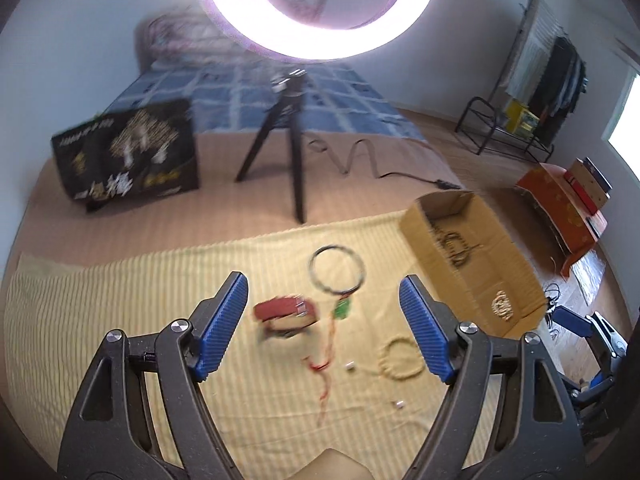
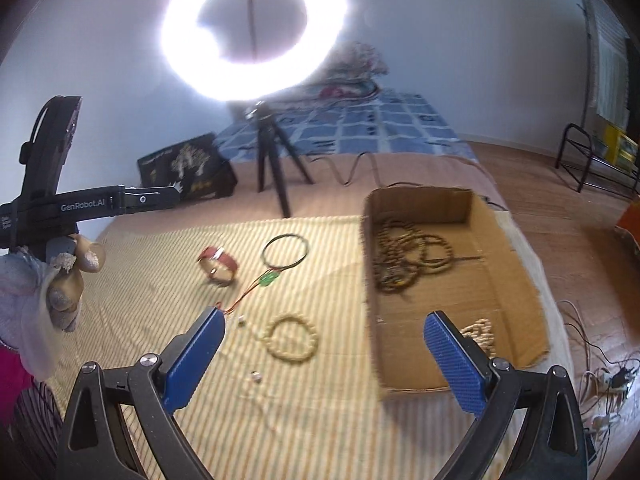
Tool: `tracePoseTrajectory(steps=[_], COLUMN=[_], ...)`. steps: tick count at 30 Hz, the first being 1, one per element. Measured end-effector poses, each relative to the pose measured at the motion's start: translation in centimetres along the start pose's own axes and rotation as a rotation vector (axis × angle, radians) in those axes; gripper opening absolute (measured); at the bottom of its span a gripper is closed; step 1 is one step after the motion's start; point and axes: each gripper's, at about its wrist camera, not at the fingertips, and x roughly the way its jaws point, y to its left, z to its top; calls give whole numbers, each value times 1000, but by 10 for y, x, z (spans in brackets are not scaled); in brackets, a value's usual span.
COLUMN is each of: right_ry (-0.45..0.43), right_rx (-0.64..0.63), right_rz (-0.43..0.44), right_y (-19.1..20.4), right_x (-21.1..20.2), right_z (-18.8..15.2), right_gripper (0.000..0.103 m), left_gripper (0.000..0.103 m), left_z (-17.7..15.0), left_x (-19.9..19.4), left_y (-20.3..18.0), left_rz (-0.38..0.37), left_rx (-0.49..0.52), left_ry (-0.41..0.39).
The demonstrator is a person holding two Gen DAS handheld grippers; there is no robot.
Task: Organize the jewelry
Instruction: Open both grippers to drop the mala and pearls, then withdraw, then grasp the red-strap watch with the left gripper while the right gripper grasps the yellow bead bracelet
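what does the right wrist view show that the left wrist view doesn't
Only the right wrist view shows the person's gloved hand holding the left claw's handle. Only the left wrist view shows the orange patterned box on the floor. Both show the open brown cardboard box, the red band bracelet, the thin dark ring necklace and the pale beaded bracelet.

Lit ring light [image 2: 254, 32] on tripod [image 2: 276, 160]; blue checked bed [image 2: 384, 124] behind; white walls [image 2: 460, 20]; wood floor [image 2: 560, 208]; metal rack [image 1: 504, 124] right.

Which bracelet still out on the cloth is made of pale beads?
The cream beaded bracelet, nearest the grippers; the red bangle is a solid band and the dark ring a thin hoop.
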Motion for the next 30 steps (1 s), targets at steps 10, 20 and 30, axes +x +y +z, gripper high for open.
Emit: tracePoseTrajectory(steps=[10,20,30], right_ry=[91,153,217], right_rx=[-53,-82,-87], right_rz=[47,58,80], right_y=[36,50,52], right_x=[42,73,98], right_z=[-13,-21,-23], right_gripper=[98,90,74], left_gripper=[81,81,81], left_z=[-21,-37,-36], left_x=[35,72,101], left_y=[36,29,26], left_rz=[-8,20,87], left_rx=[-85,-99,-79], left_ry=[95,107,106])
